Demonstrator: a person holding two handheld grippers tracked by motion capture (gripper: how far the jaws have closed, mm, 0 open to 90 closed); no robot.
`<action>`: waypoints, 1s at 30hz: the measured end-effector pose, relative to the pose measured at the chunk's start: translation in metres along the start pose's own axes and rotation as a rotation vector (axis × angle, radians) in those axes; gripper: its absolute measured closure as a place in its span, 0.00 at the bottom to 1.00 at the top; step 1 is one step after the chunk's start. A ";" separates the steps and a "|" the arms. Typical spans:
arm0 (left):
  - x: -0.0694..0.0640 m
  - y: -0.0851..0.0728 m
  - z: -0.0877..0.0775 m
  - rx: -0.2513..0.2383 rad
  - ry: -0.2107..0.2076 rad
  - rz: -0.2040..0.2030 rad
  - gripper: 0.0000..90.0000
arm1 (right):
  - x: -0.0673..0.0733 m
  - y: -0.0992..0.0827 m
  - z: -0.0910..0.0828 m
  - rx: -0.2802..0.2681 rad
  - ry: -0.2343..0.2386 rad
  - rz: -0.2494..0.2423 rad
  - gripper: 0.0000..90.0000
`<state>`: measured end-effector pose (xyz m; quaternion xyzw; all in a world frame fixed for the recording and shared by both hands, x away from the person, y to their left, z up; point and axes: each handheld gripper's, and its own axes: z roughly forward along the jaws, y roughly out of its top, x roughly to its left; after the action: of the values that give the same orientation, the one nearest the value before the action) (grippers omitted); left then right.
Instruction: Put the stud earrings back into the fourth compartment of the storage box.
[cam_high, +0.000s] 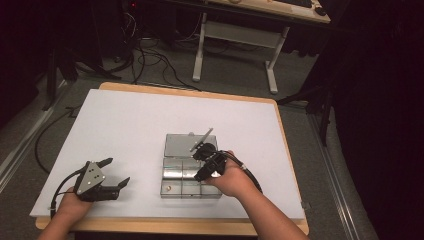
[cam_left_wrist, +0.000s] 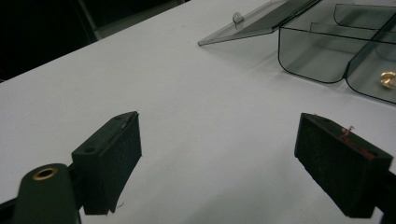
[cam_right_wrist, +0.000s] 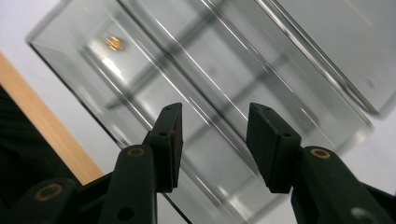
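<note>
**Kid:** Grippers first! Where are they?

**Helper:** Look at the high view. The left gripper (cam_high: 116, 173) is near the front left corner of the white table (cam_high: 130, 120). A hand (cam_high: 74, 204) holds it, and its jaws are spread wide with nothing between them. In the left gripper view you can see the left gripper (cam_left_wrist: 218, 163) wide apart over bare table.

**Kid:** And the other one?

**Helper:** The right gripper (cam_high: 204, 164) is over the clear plastic box (cam_high: 176, 176). That box sits near the front edge of the table, about in the middle. The right hand (cam_high: 231, 179) holds the gripper just above the box's right side.

**Kid:** Is it holding something?

**Helper:** No. In the right gripper view the right gripper (cam_right_wrist: 214, 140) has its jaws a little apart, with nothing in the gap. You can see the box (cam_right_wrist: 224, 70) right through it.

**Kid:** What is in the box?

**Helper:** It has small rooms inside. One small gold thing (cam_right_wrist: 114, 43) lies in the front left room. You can see that gold thing (cam_left_wrist: 386, 78) from the left gripper too.

**Kid:** Is the lid on?

**Helper:** No, the lid (cam_high: 184, 143) is open and lies flat behind the box, toward the back edge.
</note>
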<state>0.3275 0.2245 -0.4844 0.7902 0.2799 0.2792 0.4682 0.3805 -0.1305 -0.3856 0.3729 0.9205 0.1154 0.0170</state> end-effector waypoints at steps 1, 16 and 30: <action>0.000 0.000 0.000 -0.004 0.000 -0.001 0.17 | -0.003 -0.004 -0.002 0.005 0.000 0.019 0.64; 0.001 -0.001 -0.002 -0.026 -0.007 -0.008 0.17 | -0.047 -0.057 -0.013 0.012 -0.073 0.176 0.59; 0.000 0.000 0.000 -0.007 -0.014 0.000 0.17 | -0.074 -0.065 0.006 0.031 -0.042 0.266 0.73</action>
<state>0.3274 0.2250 -0.4844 0.7907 0.2754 0.2746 0.4728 0.3901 -0.2252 -0.4096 0.4943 0.8640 0.0944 0.0150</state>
